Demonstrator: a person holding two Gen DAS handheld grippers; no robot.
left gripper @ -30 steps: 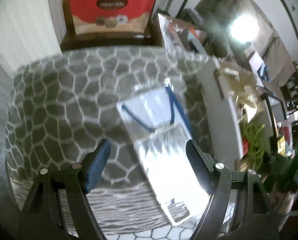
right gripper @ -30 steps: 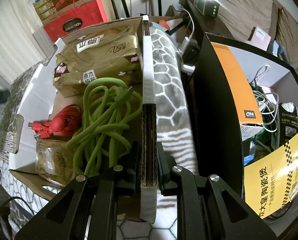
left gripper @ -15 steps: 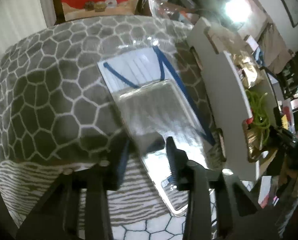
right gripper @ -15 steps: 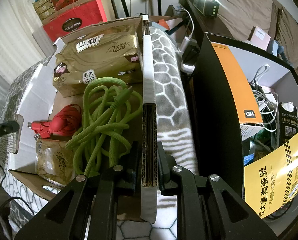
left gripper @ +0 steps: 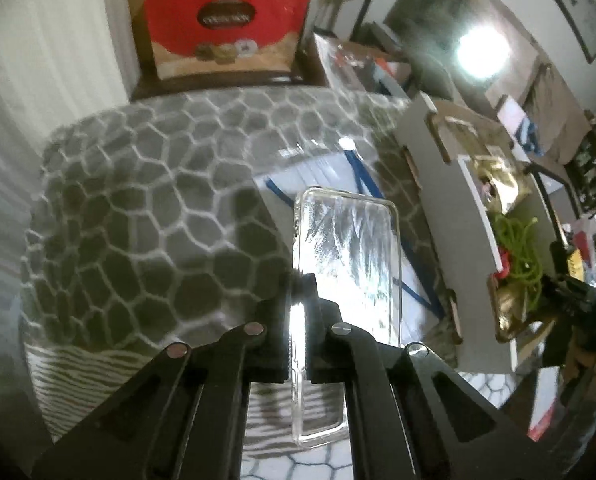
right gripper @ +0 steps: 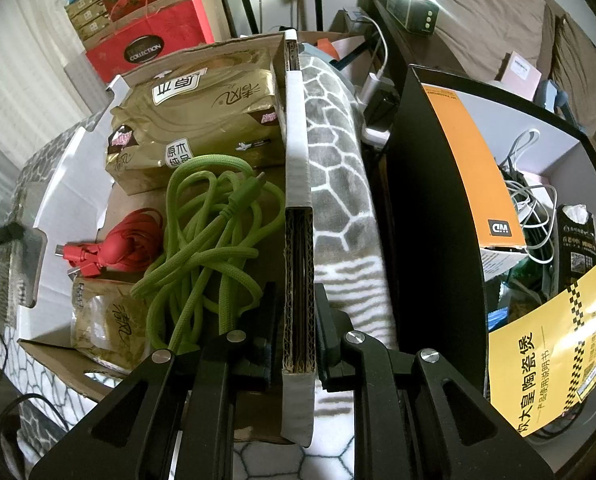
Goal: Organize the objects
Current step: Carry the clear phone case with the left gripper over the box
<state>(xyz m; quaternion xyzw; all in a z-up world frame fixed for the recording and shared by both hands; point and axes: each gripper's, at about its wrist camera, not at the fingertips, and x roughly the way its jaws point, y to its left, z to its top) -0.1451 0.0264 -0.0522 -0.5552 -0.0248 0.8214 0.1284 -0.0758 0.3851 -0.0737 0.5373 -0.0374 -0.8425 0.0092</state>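
Two views cover a cluttered room. In the left wrist view, a grey blanket (left gripper: 146, 216) with a pale honeycomb pattern covers the surface, ending at a striped border near the camera. Behind it stands a red gift box (left gripper: 226, 20) against a white curtain, and a bright lamp (left gripper: 483, 52) glares at upper right. The left gripper (left gripper: 301, 308) has its jaws pinched tight on the long edge of a clear phone case (left gripper: 349, 256), which stands up on edge in front of the fingers, tilted a little and clear of the blanket. Beneath it lies a clear bag (left gripper: 321, 168) with blue lines, flat on the blanket. To the right sits a cardboard box (left gripper: 449, 216), its white outer wall facing the gripper.

In the right wrist view, the same box (right gripper: 296, 152) fills the left half, resting on the blanket (right gripper: 337, 168). The right gripper (right gripper: 298, 320) is clamped on the box's right-hand wall, one finger inside and one outside. Inside the box lie gold tissue packs (right gripper: 194, 120) at the far end, a tangled green cable (right gripper: 210, 240) in the middle, a coiled red cable (right gripper: 118, 240) to its left, and a smaller gold packet (right gripper: 106, 324) at the near corner. Right of the blanket stands a black panel (right gripper: 425, 220), then an orange box (right gripper: 473, 160), white cords (right gripper: 529, 196) and a yellow leaflet (right gripper: 545, 360).
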